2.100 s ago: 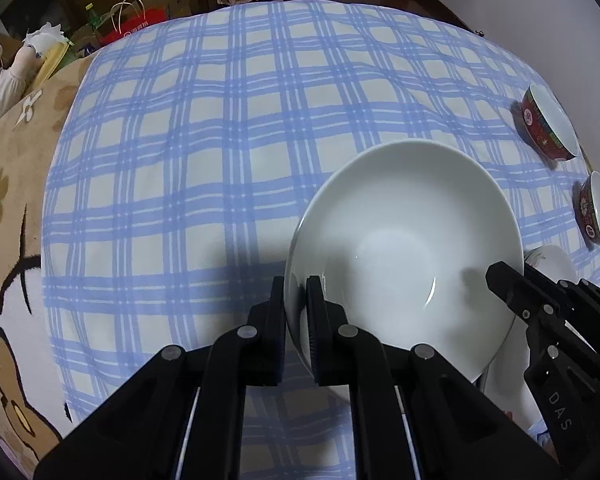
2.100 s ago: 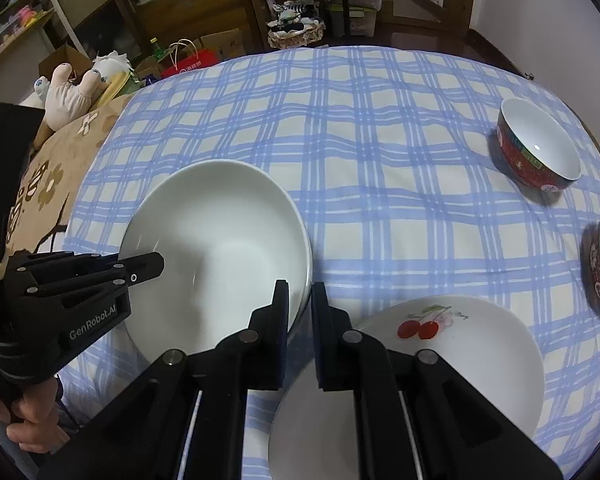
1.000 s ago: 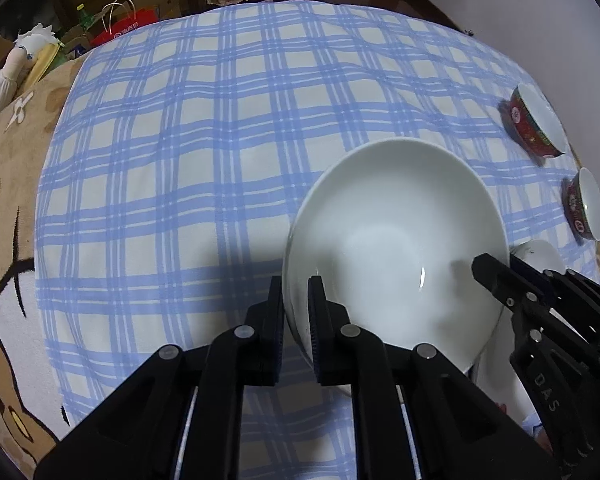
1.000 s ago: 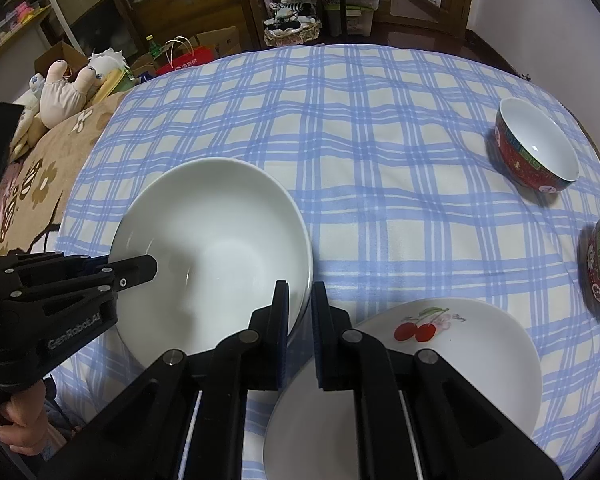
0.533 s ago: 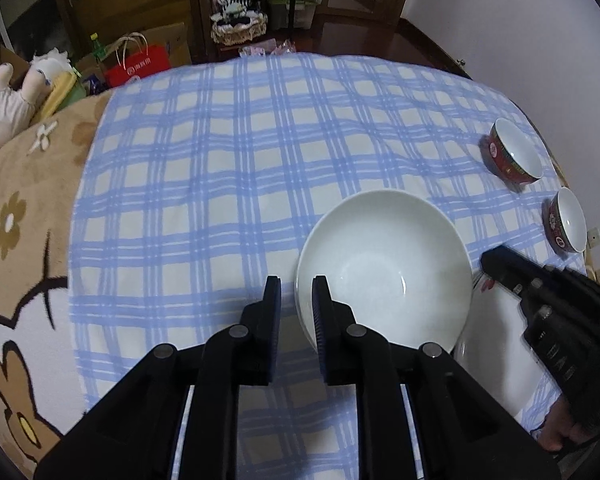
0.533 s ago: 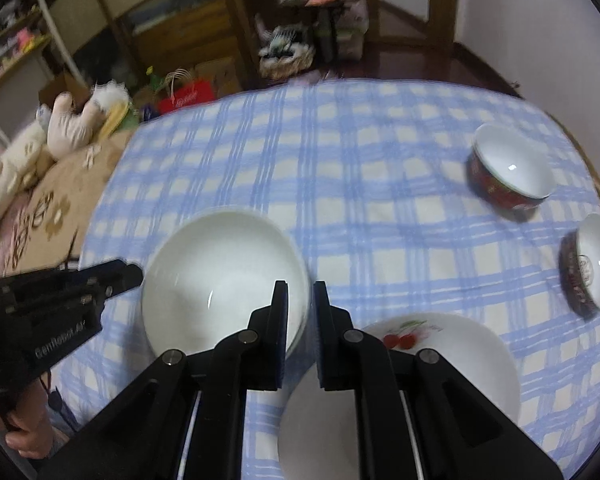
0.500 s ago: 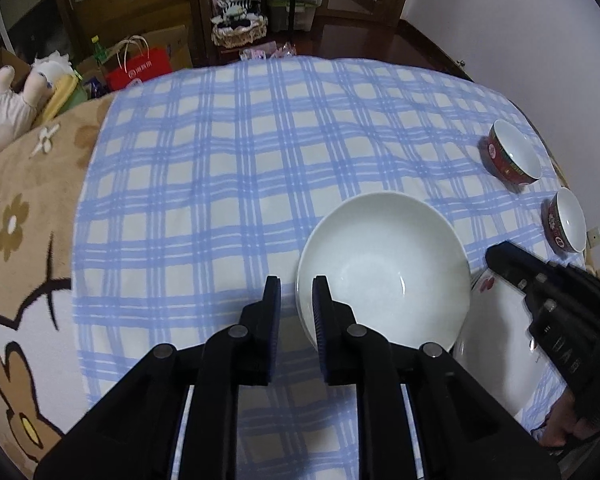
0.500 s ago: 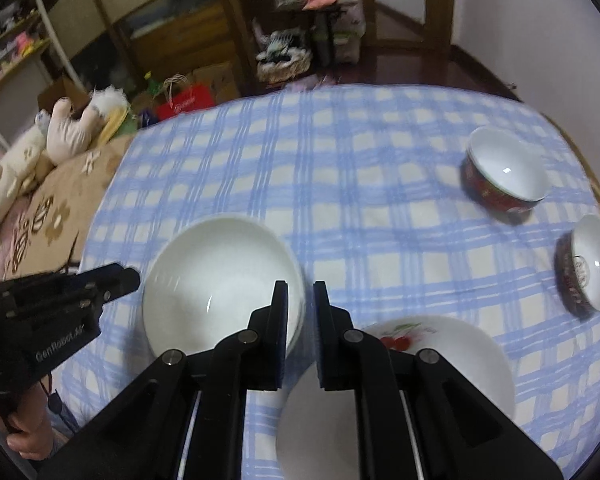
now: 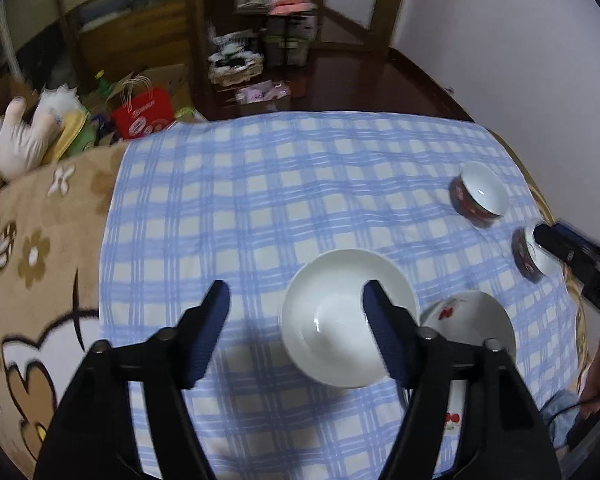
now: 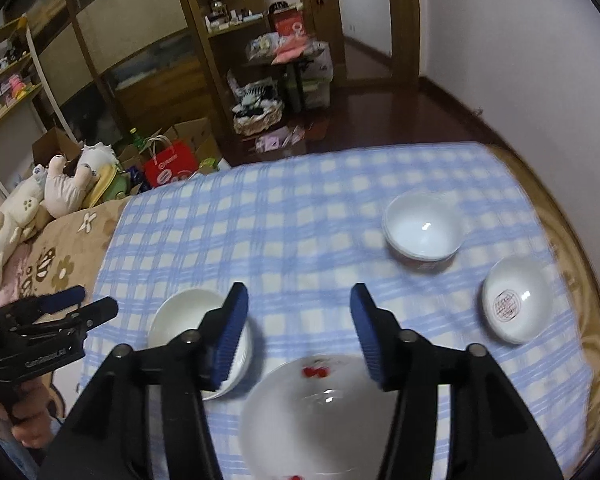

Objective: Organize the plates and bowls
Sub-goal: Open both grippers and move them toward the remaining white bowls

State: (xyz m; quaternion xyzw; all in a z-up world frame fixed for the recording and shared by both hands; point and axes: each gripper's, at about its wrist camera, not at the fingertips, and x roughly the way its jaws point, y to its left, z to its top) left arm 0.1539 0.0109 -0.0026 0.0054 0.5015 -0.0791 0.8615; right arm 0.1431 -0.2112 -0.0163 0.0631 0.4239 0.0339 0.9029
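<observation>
A large plain white bowl (image 9: 340,320) sits on the blue checked tablecloth (image 9: 260,208); it also shows in the right wrist view (image 10: 184,312). A white plate with red cherries (image 9: 472,316) lies just right of it, and shows in the right wrist view (image 10: 320,412). Two red-sided small bowls (image 9: 480,196) (image 9: 534,252) stand at the far right, also in the right wrist view (image 10: 422,228) (image 10: 516,300). My left gripper (image 9: 296,300) is open and empty, raised above the white bowl. My right gripper (image 10: 298,304) is open and empty, above the cherry plate.
A brown flowered blanket (image 9: 28,264) and plush toys (image 10: 60,184) lie left of the table. A red paper bag (image 9: 144,110), boxes and wooden shelves (image 10: 220,40) stand beyond the far edge. The table's wooden rim (image 10: 588,320) shows at the right.
Both grippers have opened and let go of the white bowl's rim, then lifted up and back. The bowl now rests on the cloth beside the cherry plate.
</observation>
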